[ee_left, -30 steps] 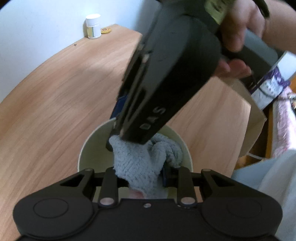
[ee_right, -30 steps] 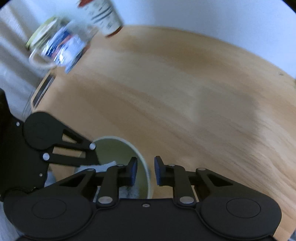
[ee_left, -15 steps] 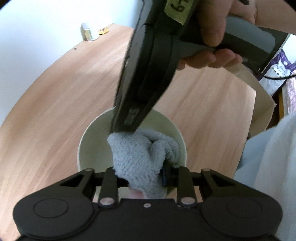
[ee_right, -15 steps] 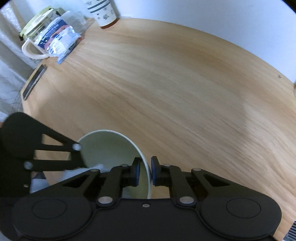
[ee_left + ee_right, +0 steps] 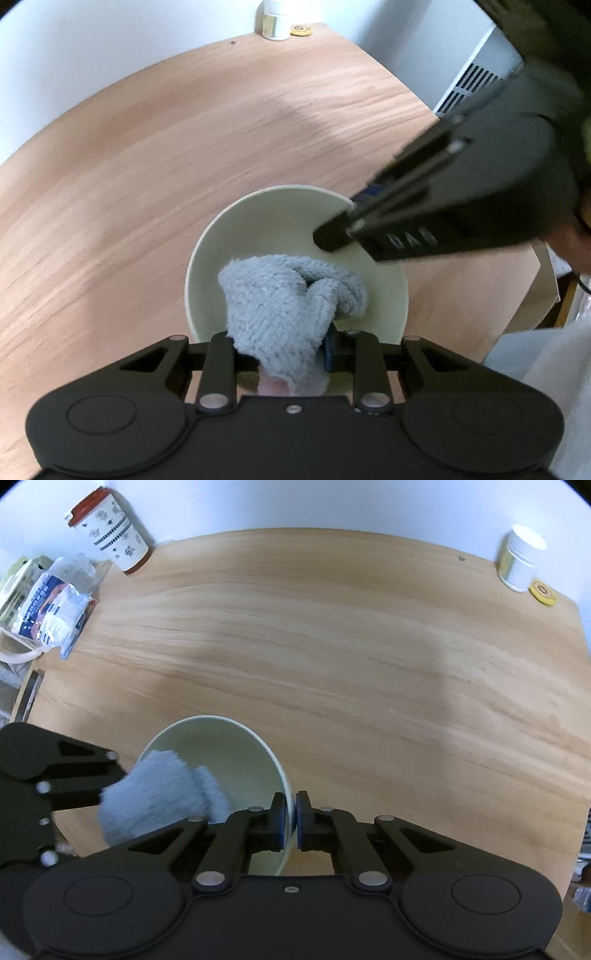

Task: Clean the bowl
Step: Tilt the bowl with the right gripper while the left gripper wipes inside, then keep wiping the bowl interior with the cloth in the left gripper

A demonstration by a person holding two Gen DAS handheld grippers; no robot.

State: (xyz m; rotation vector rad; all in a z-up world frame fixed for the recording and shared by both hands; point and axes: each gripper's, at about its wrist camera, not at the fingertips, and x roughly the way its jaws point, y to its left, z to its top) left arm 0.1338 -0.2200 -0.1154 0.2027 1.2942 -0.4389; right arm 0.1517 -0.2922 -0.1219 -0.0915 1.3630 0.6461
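Note:
A pale green bowl (image 5: 273, 221) is held tilted above the wooden table (image 5: 147, 166); it also shows in the right wrist view (image 5: 221, 746). My left gripper (image 5: 280, 343) is shut on a grey fluffy cloth (image 5: 280, 302) pressed inside the bowl; the cloth also shows in the right wrist view (image 5: 155, 794). My right gripper (image 5: 290, 821) is shut on the bowl's rim, one pad inside and one outside. It shows from the right in the left wrist view (image 5: 354, 218).
A patterned cup with a red lid (image 5: 110, 531) and a bagged jug (image 5: 48, 598) stand at the table's far left. A white jar (image 5: 521, 561) and a yellow disc (image 5: 541, 590) sit at the far right corner. A radiator grille (image 5: 472, 88) is beyond the table.
My right gripper has closed fully on the bowl's rim and swung round to the bowl's right side. The bowl has tilted. The cloth stays in my left gripper inside the bowl.

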